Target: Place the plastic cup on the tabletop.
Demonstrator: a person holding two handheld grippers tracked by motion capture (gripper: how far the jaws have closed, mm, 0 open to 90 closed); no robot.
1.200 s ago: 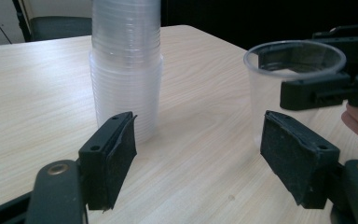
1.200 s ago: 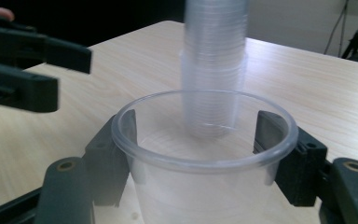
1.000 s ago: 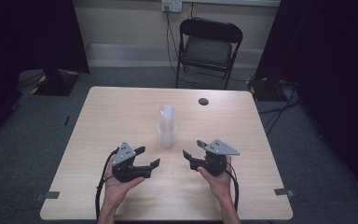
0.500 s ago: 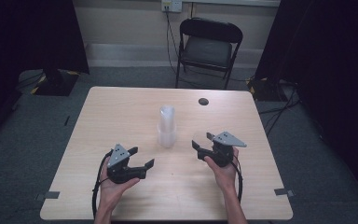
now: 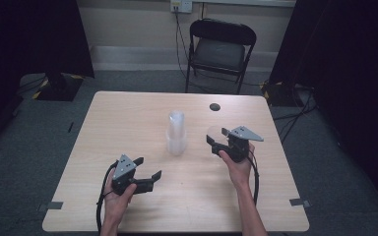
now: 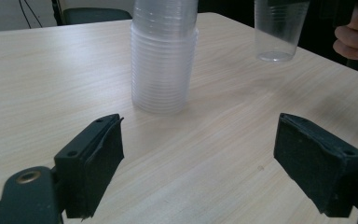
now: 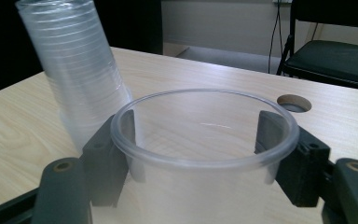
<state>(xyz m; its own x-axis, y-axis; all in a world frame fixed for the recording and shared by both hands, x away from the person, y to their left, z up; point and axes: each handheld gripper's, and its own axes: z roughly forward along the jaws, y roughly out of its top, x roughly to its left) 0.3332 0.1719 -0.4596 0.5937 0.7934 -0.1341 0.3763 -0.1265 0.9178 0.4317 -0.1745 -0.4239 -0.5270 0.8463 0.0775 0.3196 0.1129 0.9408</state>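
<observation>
Right gripper's (image 7: pixel 200 154) fingers around one clear cup (image 7: pixel 205 140), left gripper's (image 6: pixel 214 158) fingers wide apart, empty, one cup stack (image 6: pixel 164 60) ahead.

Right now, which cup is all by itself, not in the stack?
The single cup between the right gripper's jaws. The other cups sit nested in the stack mid-table.
</observation>
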